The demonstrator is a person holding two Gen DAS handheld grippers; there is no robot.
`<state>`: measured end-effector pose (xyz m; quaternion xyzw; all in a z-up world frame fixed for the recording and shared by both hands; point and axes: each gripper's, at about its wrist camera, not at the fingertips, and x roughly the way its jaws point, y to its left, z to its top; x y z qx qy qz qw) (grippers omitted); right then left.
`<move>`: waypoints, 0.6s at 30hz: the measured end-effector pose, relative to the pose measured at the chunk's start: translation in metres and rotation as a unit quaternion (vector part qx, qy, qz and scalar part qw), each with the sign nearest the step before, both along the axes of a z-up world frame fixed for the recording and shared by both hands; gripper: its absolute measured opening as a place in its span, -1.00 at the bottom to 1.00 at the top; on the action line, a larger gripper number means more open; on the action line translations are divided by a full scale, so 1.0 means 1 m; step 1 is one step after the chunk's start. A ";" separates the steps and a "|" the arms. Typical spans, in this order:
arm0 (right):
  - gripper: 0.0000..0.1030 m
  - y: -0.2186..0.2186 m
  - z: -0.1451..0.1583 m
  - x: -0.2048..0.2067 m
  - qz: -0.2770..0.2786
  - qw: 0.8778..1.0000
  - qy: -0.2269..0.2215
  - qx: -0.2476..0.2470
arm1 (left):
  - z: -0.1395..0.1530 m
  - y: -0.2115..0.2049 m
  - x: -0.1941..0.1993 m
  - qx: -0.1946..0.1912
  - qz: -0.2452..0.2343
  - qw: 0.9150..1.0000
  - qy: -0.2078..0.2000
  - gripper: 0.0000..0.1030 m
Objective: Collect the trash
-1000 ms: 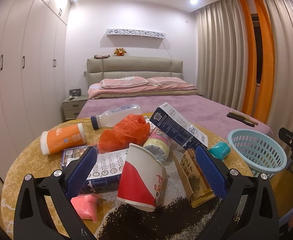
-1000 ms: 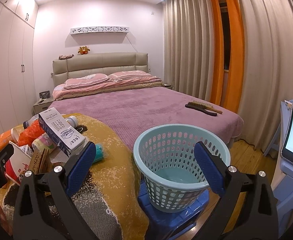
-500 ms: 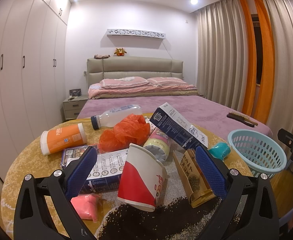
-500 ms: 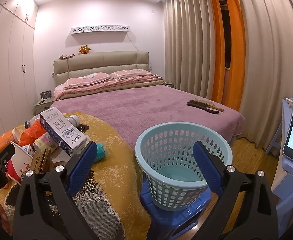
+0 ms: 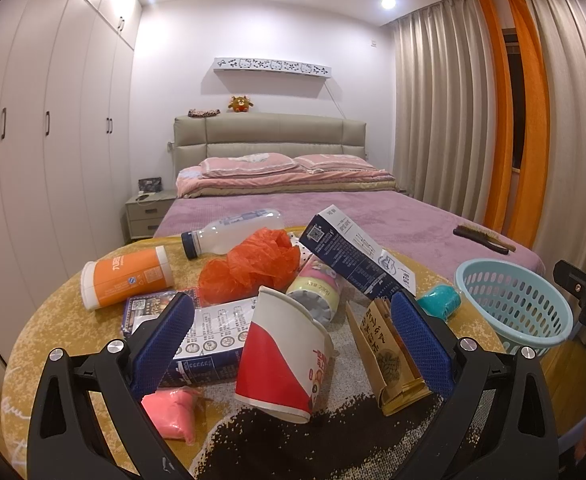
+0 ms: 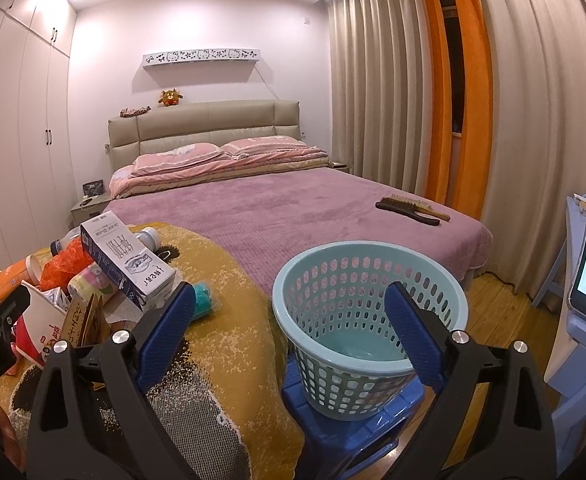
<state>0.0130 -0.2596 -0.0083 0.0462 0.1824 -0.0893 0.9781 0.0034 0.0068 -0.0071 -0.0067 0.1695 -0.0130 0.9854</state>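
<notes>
The left gripper (image 5: 291,330) gapes wide around the paper cup (image 5: 283,354) mid-tabletop, ready to grasp it, while the right gripper (image 6: 289,330), wide and empty, waits facing the basket (image 6: 367,308).

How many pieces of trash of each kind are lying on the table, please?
Bottles, tubs: 3, clear bottle, orange canister, small pot
Boxes: 2, leaning carton, flat box
Paper cup: 1
Packets: 2, brown packet, dark packet
Soft wads: 3, orange bag, pink pouch, teal wad
Total: 11 clearly seen
</notes>
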 end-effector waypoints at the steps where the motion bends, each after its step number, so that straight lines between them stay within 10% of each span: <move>1: 0.76 0.000 0.000 0.000 0.001 1.000 0.000 0.000 | 0.000 0.000 0.000 0.000 0.000 1.000 0.000 0.86; 18: 0.64 0.016 0.000 0.008 0.046 0.999 0.017 0.003 | 0.013 0.022 -0.015 -0.031 -0.004 1.000 0.003 0.86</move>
